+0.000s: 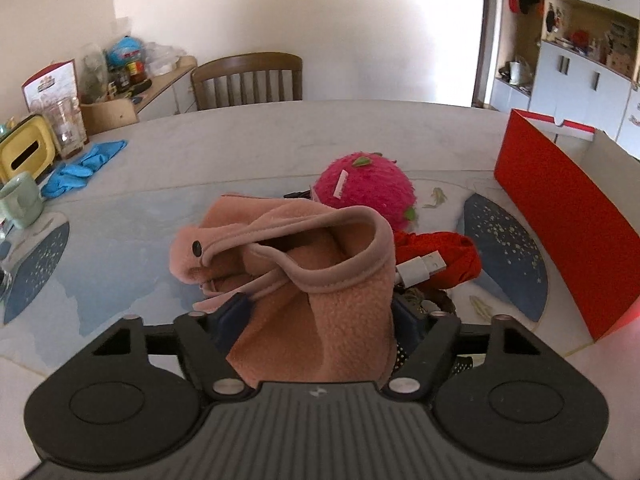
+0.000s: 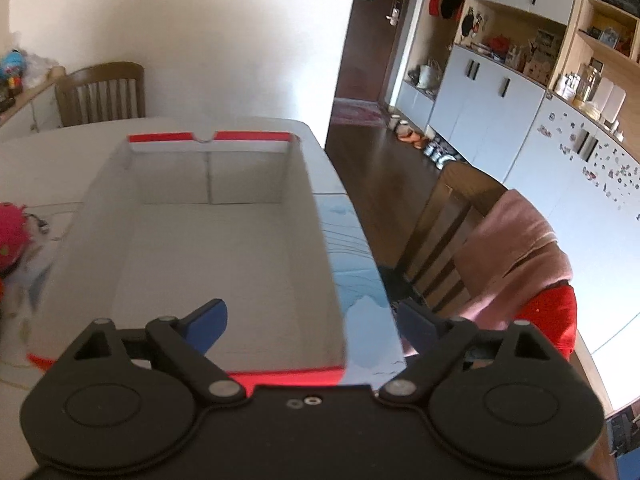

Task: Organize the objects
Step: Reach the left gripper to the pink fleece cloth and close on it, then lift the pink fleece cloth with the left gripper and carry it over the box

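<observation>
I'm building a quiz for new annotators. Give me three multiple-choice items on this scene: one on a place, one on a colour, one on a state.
1. Where does the red box stand relative to the pink plush ball in the left wrist view?
A. To its right
B. To its left
C. On top of it

2. What colour are the gloves on the table?
A. Yellow
B. Blue
C. Black

3. What state is the left claw in?
A. Open, holding nothing
B. Out of view
C. Shut on the pink fleece cloth

Answers: 1 A, the box sits at the table's right side. 2 B, they lie bright blue beside the glass jar. 3 C, cloth fills the space between its fingers, while the right claw gapes above the box.
</observation>
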### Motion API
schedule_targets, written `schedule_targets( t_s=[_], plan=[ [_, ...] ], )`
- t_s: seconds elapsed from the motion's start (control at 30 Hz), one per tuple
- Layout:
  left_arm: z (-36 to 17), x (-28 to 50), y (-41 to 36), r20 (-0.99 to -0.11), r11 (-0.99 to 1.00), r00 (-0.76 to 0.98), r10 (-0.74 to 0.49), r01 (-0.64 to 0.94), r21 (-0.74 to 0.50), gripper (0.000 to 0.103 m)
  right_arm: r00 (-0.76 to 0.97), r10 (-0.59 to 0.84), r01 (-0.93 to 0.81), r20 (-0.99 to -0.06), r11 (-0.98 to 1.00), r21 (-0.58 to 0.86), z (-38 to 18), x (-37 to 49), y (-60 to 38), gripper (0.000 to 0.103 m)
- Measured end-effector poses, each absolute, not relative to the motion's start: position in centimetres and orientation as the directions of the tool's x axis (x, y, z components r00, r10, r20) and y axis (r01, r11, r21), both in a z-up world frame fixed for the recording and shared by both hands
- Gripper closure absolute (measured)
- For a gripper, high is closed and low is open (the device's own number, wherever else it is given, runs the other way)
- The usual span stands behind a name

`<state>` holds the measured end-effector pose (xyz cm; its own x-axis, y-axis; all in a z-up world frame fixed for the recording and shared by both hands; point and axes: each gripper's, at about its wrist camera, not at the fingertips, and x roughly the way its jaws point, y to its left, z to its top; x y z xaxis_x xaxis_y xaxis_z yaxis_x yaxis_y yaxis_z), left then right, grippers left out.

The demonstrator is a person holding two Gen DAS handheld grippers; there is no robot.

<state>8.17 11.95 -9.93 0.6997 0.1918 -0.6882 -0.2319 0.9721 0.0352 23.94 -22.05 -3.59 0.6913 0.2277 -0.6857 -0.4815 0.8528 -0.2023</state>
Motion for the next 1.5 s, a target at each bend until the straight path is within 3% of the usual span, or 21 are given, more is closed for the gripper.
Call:
schedule_targets(
  t_s=[0.13,0.4,0.6,0.73,1.0,1.13,1.5],
  plan=[
    [-9.8,8.2,11.8,-0.692,0.967,0.696,0.194,-0.253,0.017,0.045,0.664,0.218,-0.497,-0.715,0.844,-0.204,-4.1,25.5,-22.0,0.019],
    [-8.5,7.9,12.1,-0.684,0.952,0.701,0.201,-0.303,-0.031,0.089,0.620,0.249,-0.553,-0.744,0.811,-0.190,-4.9,28.1,-22.1,0.030],
    [-6.6,7.4,12.9,-0.658,0.935,0.712,0.244,-0.353,-0.036,0.094,0.579,0.275,-0.588,-0.768,0.793,-0.159,-5.4,29.5,-22.1,0.049],
    [-4.8,7.3,13.0,-0.632,0.929,0.729,0.263,-0.369,-0.039,0.095,0.552,0.295,-0.609,-0.780,0.781,-0.136,-5.6,30.3,-22.3,0.068],
    [0.4,7.4,13.0,-0.540,0.910,0.772,0.335,-0.413,-0.027,0.097,0.500,0.348,-0.648,-0.793,0.757,-0.077,-5.7,31.2,-22.7,0.091],
    [2.9,7.7,12.4,-0.500,0.910,0.796,0.342,-0.412,-0.033,0.097,0.484,0.363,-0.661,-0.796,0.748,-0.061,-5.8,31.5,-22.9,0.100],
    [7.9,10.3,7.4,-0.412,0.965,0.887,0.211,-0.257,-0.059,0.097,0.468,0.382,-0.684,-0.797,0.727,-0.053,-6.1,31.3,-23.4,0.101]
  ],
)
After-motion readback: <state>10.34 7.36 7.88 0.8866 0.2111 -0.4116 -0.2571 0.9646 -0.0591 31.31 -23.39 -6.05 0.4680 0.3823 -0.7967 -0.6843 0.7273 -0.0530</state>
